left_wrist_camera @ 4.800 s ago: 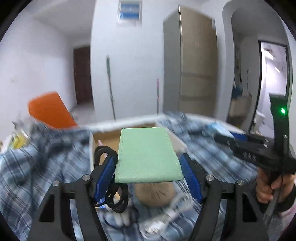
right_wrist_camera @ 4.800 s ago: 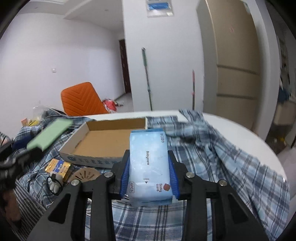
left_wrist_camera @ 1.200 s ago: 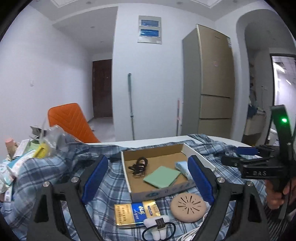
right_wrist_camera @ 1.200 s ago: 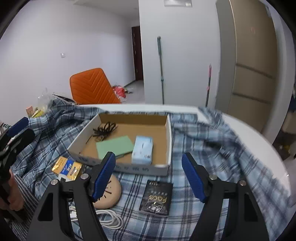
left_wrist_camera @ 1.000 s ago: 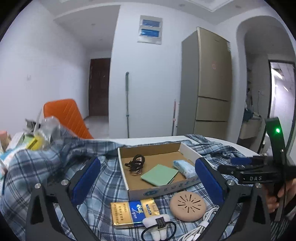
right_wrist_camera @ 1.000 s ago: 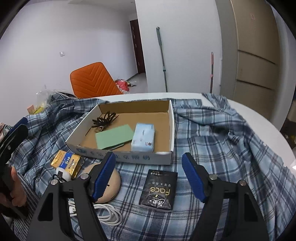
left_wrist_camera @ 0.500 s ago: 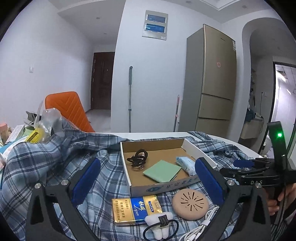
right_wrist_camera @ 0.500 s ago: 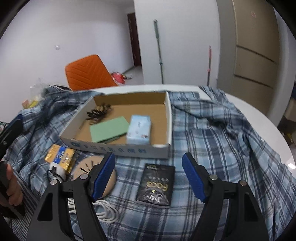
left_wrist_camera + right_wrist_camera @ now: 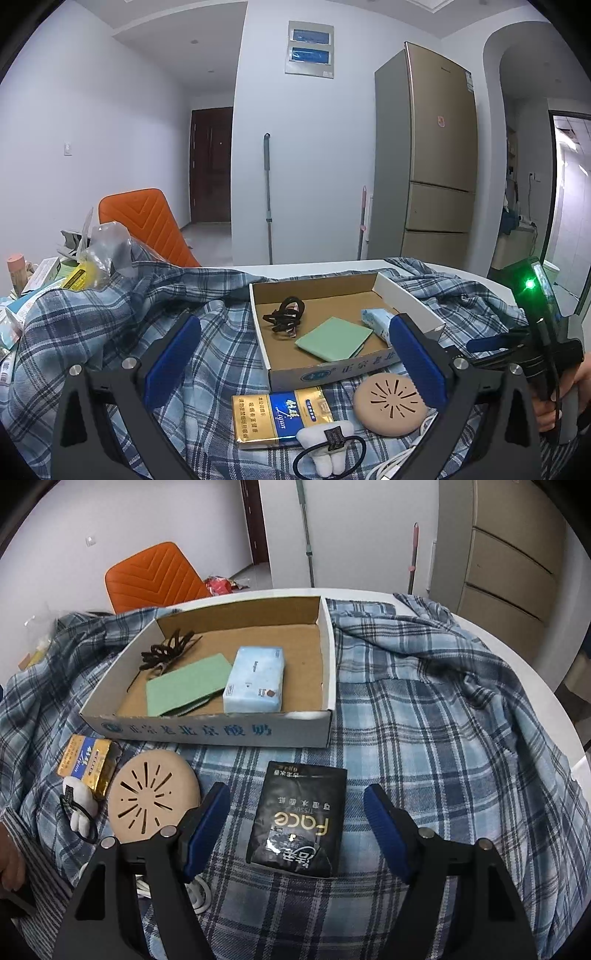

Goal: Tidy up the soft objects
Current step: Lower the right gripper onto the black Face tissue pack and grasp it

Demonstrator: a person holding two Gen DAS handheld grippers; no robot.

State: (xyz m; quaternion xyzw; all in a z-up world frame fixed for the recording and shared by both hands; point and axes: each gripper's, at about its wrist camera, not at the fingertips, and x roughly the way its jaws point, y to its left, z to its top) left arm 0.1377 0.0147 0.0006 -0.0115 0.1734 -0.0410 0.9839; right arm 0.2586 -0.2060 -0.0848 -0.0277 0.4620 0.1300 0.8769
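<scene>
Right gripper [image 9: 295, 823] lower now, spread empty fingers [image 9: 207, 821] flanking black tissue pack [image 9: 299, 818].

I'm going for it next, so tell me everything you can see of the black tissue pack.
The black tissue pack is a flat, glossy soft pouch with gold "Face" and "Tissue" lettering, printed upside down from this view. It lies flat on the plaid cloth, just in front of the cardboard box and apart from it. The right gripper hovers around it, jaws open, not touching.

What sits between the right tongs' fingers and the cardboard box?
In the right wrist view, a black tissue pack lies between the open right tongs and the box, on plaid cloth.
</scene>
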